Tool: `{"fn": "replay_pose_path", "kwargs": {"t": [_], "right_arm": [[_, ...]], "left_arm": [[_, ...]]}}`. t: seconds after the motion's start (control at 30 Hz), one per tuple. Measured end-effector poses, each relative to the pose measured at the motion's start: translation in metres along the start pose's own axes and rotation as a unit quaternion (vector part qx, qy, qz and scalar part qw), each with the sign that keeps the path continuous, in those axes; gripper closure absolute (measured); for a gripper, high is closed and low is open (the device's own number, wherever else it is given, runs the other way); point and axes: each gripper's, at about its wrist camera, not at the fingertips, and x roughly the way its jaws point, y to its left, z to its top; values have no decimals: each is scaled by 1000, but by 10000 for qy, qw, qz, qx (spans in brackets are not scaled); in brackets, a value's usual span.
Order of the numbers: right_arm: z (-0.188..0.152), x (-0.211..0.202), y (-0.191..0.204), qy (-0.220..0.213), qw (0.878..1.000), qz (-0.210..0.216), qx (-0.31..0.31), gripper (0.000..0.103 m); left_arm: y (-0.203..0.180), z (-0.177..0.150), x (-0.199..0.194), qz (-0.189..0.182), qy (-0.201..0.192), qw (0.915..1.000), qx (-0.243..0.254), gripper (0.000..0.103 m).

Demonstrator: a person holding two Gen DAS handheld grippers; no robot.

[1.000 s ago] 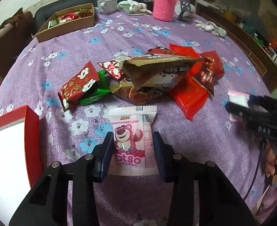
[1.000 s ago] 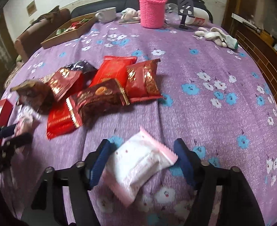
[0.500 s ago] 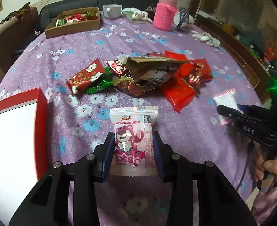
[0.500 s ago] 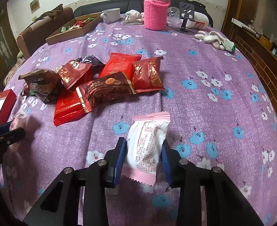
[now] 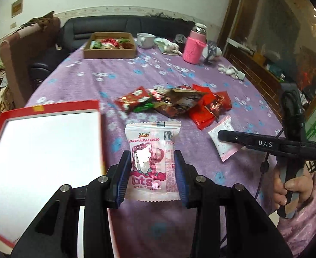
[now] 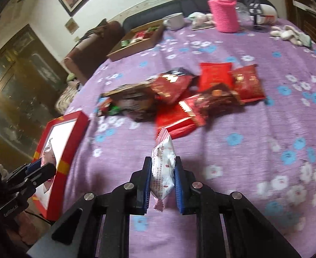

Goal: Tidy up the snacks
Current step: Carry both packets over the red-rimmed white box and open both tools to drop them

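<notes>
My left gripper [image 5: 152, 169] is shut on a pink Lotso bear snack packet [image 5: 152, 161], held above the purple floral tablecloth [image 5: 136, 77] just right of a red box with a white inside [image 5: 44, 150]. My right gripper [image 6: 162, 178] is shut on a white and pink snack packet [image 6: 163, 169], which stands on edge between the blue pads. The same packet [image 5: 221, 138] and right gripper [image 5: 222, 135] show at the right of the left wrist view. A pile of red, brown and green snack packets [image 5: 179, 104] lies mid-table. The left gripper [image 6: 42, 167] reaches over the red box [image 6: 59, 150].
At the far end stand a cardboard tray of snacks [image 5: 110, 45], a white mug [image 5: 145, 39], a bottle in a pink knitted sleeve [image 5: 194, 47] and some small white items [image 5: 232, 71]. A dark sofa [image 5: 123, 25] lies beyond. A hand in a pink sleeve [image 5: 293, 189] holds the right gripper.
The right jaws closed on the white and pink packet and lifted it, turning it on edge. The left gripper carried the Lotso packet up and toward the red box, which now fills more of the view.
</notes>
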Motion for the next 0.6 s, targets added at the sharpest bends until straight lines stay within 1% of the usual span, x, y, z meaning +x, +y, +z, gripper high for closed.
{"fn": "replay_pose_path", "kwargs": {"t": [0.13,0.23,0.27,0.3,0.4,0.53,0.6], "right_arm": [[5,11,26,94,9996,247,-75,84],[12,22,55,133,9980,599,-138,84],[14,25,66,123,9972,715,-182,84],[17,28,80,120,9959,859,-267,84],[24,36,128,61,9910,1219,-552,84],[22,51,179,13,9839,1608,-787,84],[20,61,199,85,9801,1781,-869,84]], "left_arm": [[20,-7,-16,235,-136,9994,-195,66],[38,-8,-31,415,-328,9980,-349,66],[45,-8,-35,537,-411,9970,-372,66],[52,-7,-39,714,-502,9954,-398,66],[77,-6,-45,1019,-606,9911,-605,66],[103,-10,-50,1323,-627,9857,-837,66],[115,-13,-50,1503,-623,9825,-910,66]]}}
